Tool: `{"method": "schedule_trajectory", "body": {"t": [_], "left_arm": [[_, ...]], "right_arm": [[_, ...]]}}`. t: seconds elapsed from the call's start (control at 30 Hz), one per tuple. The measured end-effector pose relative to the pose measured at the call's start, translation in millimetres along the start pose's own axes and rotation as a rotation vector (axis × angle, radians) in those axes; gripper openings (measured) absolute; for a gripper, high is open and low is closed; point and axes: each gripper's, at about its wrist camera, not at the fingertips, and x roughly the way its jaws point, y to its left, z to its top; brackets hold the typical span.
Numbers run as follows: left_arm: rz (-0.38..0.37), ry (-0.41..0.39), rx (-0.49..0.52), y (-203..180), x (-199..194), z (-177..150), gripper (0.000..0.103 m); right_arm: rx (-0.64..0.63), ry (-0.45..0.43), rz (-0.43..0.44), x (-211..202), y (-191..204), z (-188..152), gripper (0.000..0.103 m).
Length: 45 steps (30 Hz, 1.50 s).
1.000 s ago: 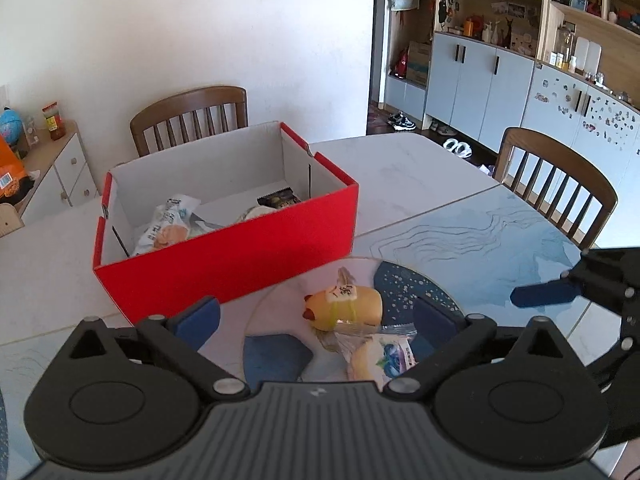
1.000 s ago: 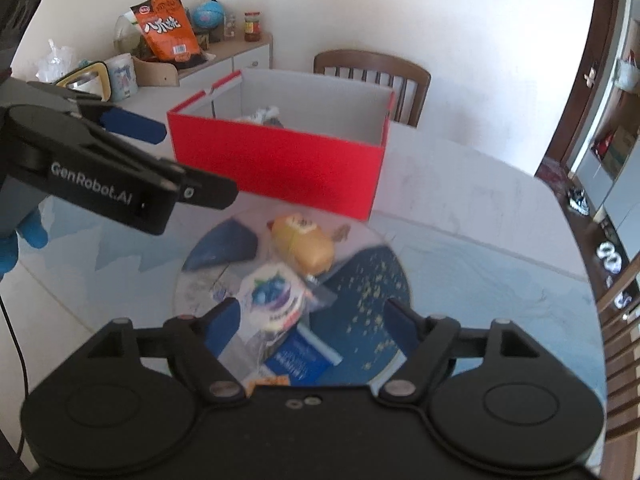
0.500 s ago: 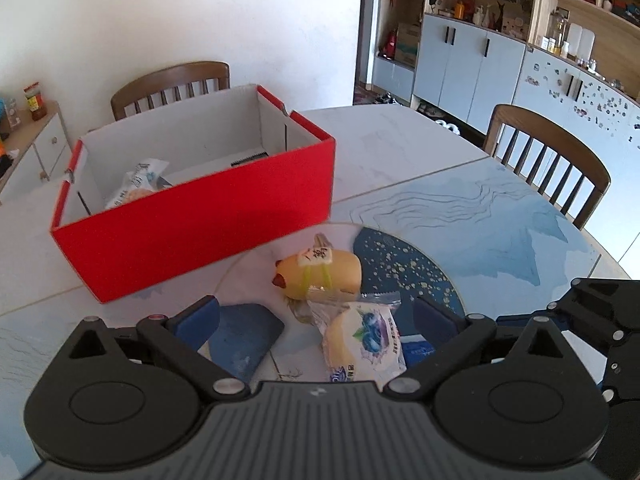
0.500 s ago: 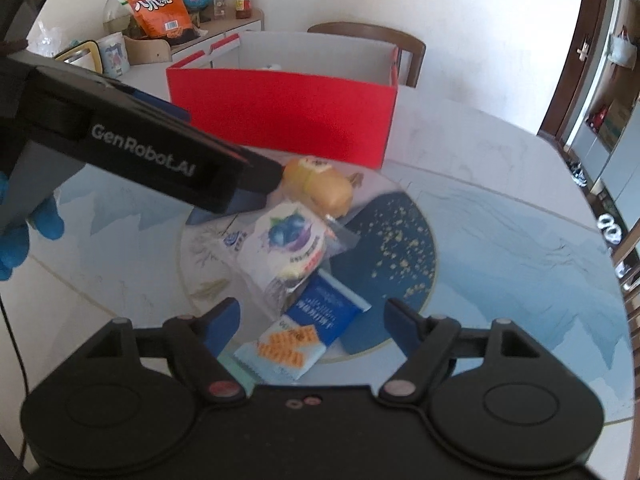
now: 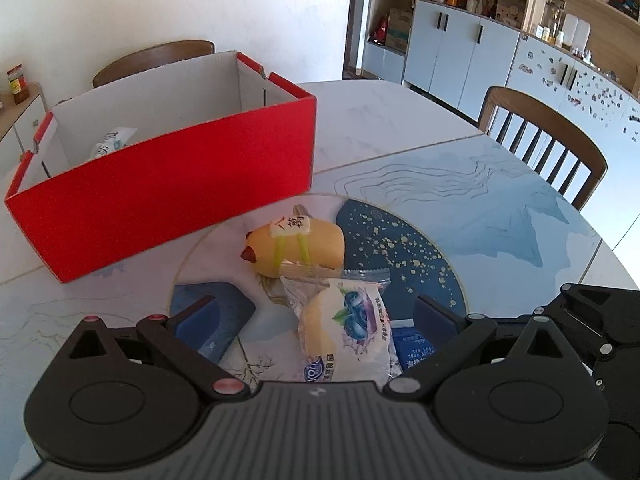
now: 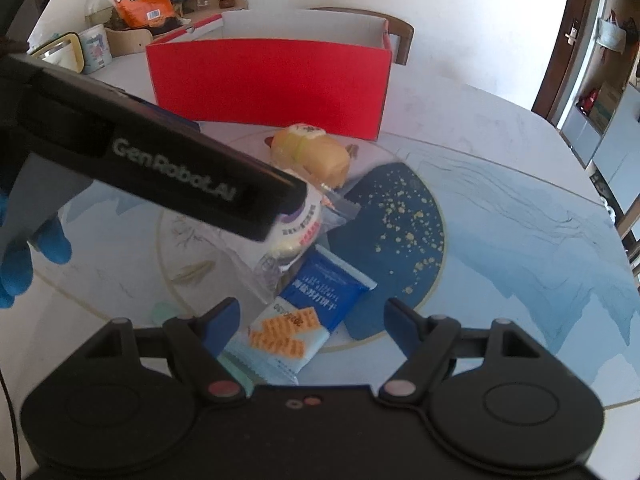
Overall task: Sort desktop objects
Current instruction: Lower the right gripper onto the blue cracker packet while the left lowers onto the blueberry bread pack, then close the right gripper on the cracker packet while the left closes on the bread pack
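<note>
Both grippers have dropped nearer the snacks: left gripper (image 5: 314,314) spread wide around the blueberry bun (image 5: 346,338) at lower centre, right gripper (image 6: 312,320) gaping over the blue cracker packet (image 6: 308,308).

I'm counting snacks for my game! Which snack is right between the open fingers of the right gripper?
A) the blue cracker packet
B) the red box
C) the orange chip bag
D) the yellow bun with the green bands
A: in the right wrist view the blue cracker packet lies between the spread fingers of the right gripper, while the yellow bun sits farther off by the red box.
</note>
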Motion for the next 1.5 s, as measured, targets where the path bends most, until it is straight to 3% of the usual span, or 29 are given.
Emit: {"method": "schedule_trajectory", "body": {"t": [0.53, 1.0, 1.13, 1.4, 1.5], "left_arm": [[0.023, -0.015, 0.016, -11, 22, -9, 0.103], [0.035, -0.015, 0.013, -10, 31, -21, 0.103], [0.033, -0.019, 0.047, -14, 33, -24, 0.103], [0.032, -0.004, 0.010, -9, 40, -27, 0.102], [0.015, 0.007, -0.005, -8, 42, -29, 0.095]], "right_arm": [[-0.024, 0.003, -0.036, 18, -3, -4, 0.076], [0.034, -0.012, -0.070, 19, -47, -8, 0.053], [0.007, -0.025, -0.063, 19, -47, -9, 0.052], [0.005, -0.039, -0.053, 21, -46, -7, 0.052], [0.019, -0.044, -0.047, 22, -47, -7, 0.051]]}}
